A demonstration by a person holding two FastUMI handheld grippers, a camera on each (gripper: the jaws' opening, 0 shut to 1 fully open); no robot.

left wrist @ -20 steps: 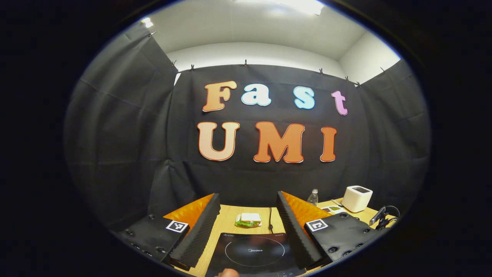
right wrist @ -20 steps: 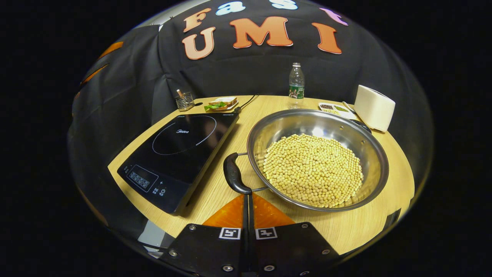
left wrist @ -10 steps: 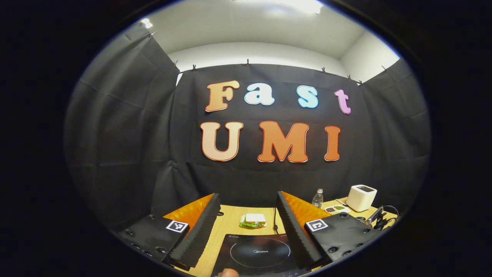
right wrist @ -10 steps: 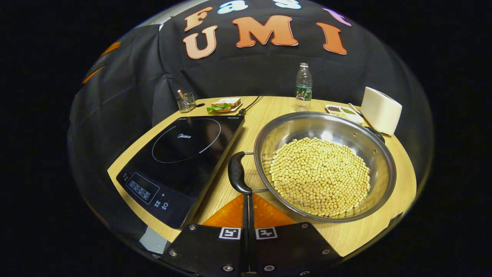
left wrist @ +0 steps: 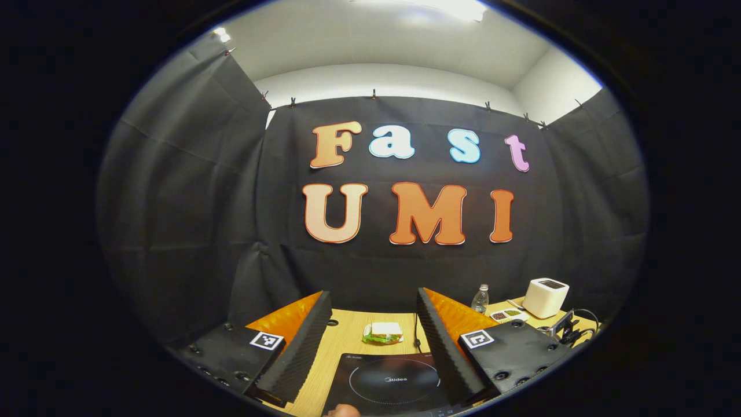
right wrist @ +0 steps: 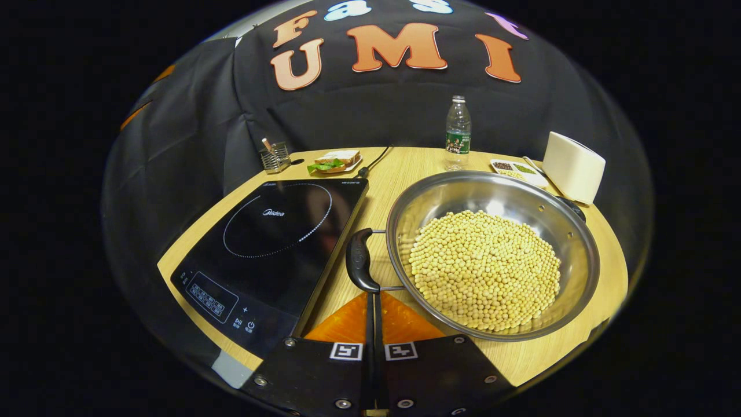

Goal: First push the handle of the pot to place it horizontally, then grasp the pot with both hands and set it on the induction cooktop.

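Right gripper (right wrist: pixel 370 294) fingers pressed together, gripping nothing, tips just at the black handle (right wrist: pixel 360 267) of the steel pot (right wrist: pixel 573 243), heaped with soybeans (right wrist: pixel 483 267), on the table (right wrist: pixel 405 165) just right of the induction cooktop (right wrist: pixel 272 231). Behind: sandwich plate (right wrist: pixel 333 162), water bottle (right wrist: pixel 458 132), white toaster (right wrist: pixel 573 167). Left gripper (left wrist: pixel 373 333) spread wide, empty, above the cooktop.

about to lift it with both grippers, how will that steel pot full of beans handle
The pot is probably heavy: the beans fill much of its bowl. They look loose, so tilting would likely shift or spill them; keep it level. The polished steel may slide easily on the table, and the near handle looks like the safer hold.
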